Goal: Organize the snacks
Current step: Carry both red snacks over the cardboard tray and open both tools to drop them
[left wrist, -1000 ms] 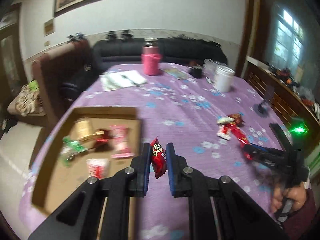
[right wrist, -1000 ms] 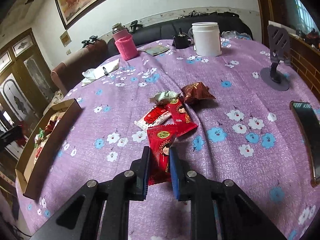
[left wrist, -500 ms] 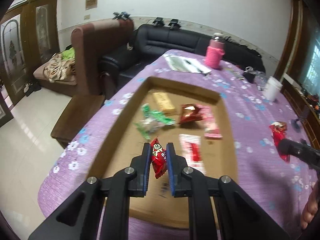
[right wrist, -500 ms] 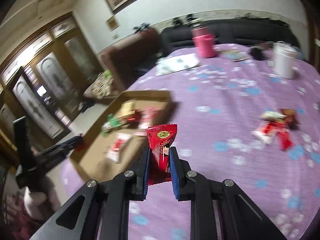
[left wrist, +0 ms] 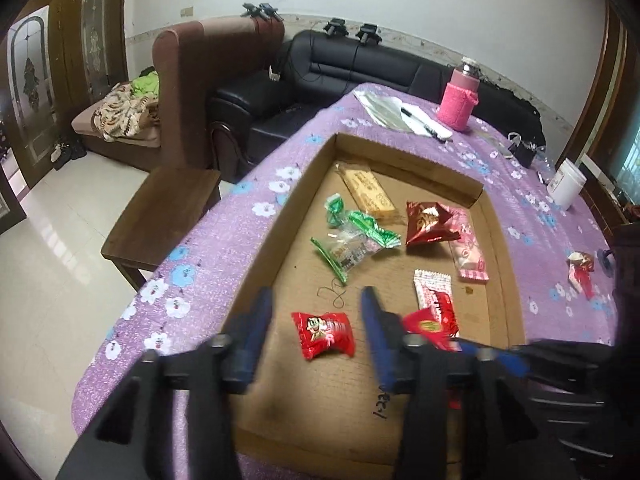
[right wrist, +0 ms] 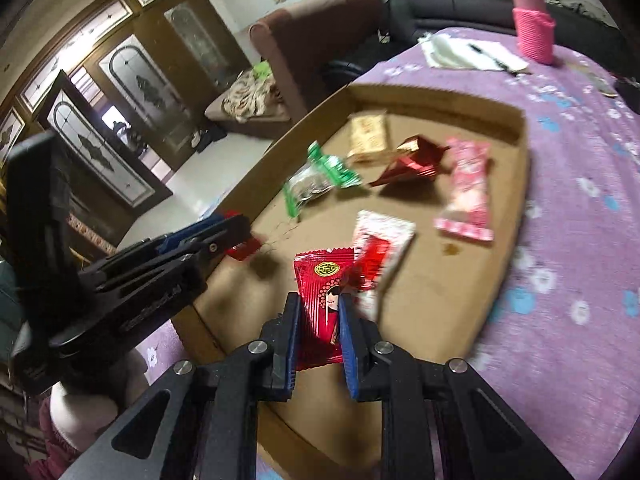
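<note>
A shallow cardboard box (left wrist: 308, 184) lies on the purple flowered tablecloth and holds several snack packets. My left gripper (left wrist: 316, 320) is open over the box's near end. A small red packet (left wrist: 324, 334) lies on the box floor between its fingers. My right gripper (right wrist: 318, 312) is shut on a red packet with a cartoon face (right wrist: 324, 300) and holds it over the box. That gripper and its packet (left wrist: 428, 326) show at the lower right of the left wrist view. The left gripper (right wrist: 224, 232) shows at the left of the right wrist view.
In the box lie a tan bar (left wrist: 368, 194), green packets (left wrist: 352, 236), a dark red foil bag (left wrist: 426, 222), a pink packet (left wrist: 466, 246) and a red-white packet (left wrist: 434, 294). More snacks (left wrist: 582, 270), a pink bottle (left wrist: 458, 98), papers (left wrist: 400, 114) and a white jar (left wrist: 566, 184) stand on the table.
My left gripper has opened and let the small red packet drop onto the box floor. My right gripper has carried its red packet in over the box, close beside the left one.
</note>
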`<state>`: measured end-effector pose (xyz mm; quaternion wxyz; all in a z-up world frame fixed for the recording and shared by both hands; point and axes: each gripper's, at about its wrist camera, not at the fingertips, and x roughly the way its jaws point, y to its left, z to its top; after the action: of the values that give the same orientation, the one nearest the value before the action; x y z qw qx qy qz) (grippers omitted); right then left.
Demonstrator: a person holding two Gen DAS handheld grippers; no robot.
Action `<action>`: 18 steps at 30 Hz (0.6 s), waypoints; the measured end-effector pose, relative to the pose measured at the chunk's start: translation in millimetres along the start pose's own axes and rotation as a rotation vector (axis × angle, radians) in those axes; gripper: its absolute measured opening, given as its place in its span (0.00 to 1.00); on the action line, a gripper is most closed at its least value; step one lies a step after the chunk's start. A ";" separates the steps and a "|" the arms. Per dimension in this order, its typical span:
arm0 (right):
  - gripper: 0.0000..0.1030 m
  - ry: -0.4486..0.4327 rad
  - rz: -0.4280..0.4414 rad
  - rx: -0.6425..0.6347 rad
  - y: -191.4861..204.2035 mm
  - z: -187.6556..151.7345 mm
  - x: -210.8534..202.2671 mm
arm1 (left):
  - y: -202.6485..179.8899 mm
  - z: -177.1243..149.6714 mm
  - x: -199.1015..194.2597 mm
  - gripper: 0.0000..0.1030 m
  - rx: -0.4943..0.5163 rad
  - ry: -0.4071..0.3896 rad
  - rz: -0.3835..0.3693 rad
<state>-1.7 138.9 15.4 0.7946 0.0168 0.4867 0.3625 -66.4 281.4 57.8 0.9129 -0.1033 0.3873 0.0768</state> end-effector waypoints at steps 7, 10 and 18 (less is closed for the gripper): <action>0.21 -0.006 0.012 -0.023 8.2 5.0 9.7 | -9.7 -0.9 -40.9 0.71 0.021 -0.091 0.062; 0.21 -0.034 0.004 -0.035 10.9 3.0 -4.6 | -22.0 -1.3 -56.9 0.82 0.055 -0.134 0.152; 0.21 -0.150 -0.044 -0.001 -2.6 -15.9 -65.1 | -66.3 -8.6 -89.1 0.85 0.169 -0.197 0.209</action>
<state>-29.8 93.2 55.6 0.8364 0.0328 0.4261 0.3431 -119.0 209.8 124.9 0.9389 0.0227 0.3096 0.1486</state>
